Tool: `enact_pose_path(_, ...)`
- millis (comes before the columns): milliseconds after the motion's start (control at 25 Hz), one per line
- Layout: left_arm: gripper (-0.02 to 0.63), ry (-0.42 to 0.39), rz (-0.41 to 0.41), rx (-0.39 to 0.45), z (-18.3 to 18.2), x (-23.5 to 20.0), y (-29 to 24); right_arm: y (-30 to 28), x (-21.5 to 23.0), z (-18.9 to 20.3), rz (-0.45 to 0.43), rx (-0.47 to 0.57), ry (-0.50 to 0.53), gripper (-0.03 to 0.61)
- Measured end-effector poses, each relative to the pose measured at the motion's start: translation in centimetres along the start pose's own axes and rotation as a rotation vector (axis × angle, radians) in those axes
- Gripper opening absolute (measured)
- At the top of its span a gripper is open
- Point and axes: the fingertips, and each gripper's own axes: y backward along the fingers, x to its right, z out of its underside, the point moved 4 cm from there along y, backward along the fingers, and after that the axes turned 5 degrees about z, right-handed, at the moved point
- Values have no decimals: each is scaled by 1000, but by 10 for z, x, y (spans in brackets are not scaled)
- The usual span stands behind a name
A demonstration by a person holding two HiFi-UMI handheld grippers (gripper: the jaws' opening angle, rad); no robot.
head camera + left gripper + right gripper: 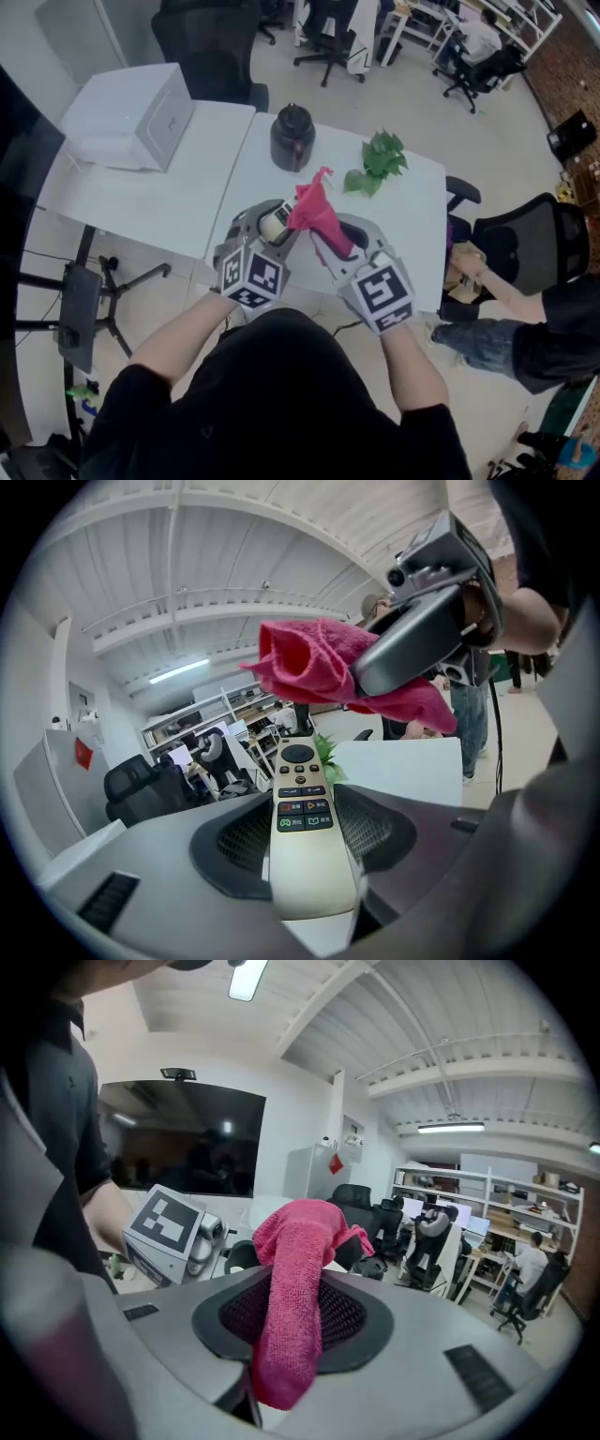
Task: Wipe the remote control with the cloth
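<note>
Remote control (305,827) — slim, cream, with a black round pad and dark buttons — sits low centre in the left gripper view, clamped in my left tongs (270,225). My right tongs (328,239) pinch the pink cloth (291,1307) just above its tip.

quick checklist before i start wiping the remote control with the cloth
1. Remote control clamped in left tongs, buttons up: ok.
2. Cloth pinched in right tongs: ok.
3. Loose cloth past the jaws to wipe with: ok.
4. Cloth touching the remote control: not ok, it hangs above it with a gap.
5. Black pot and plant away from both tongs: ok.
6. Where the remote control is dirty: cannot tell.
</note>
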Motion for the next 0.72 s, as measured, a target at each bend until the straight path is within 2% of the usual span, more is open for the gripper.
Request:
enact_pose_path(200, 212, -112, -17, 3, -7, 7, 4, -22, -32, -7, -132, -85, 69, 124)
enact_pose_path(360, 212, -244, -34, 10, -11, 12, 10, -33, -52, -7, -232, -157, 127, 124)
enact_pose_path(520, 212, -330, -68, 21, -11, 14, 18, -35, -55, -7, -262, -186, 144, 124)
enact_pose_path(720, 212, -394, -86, 42, -13, 16, 23, -36, -49, -4, -245, -205, 143, 124)
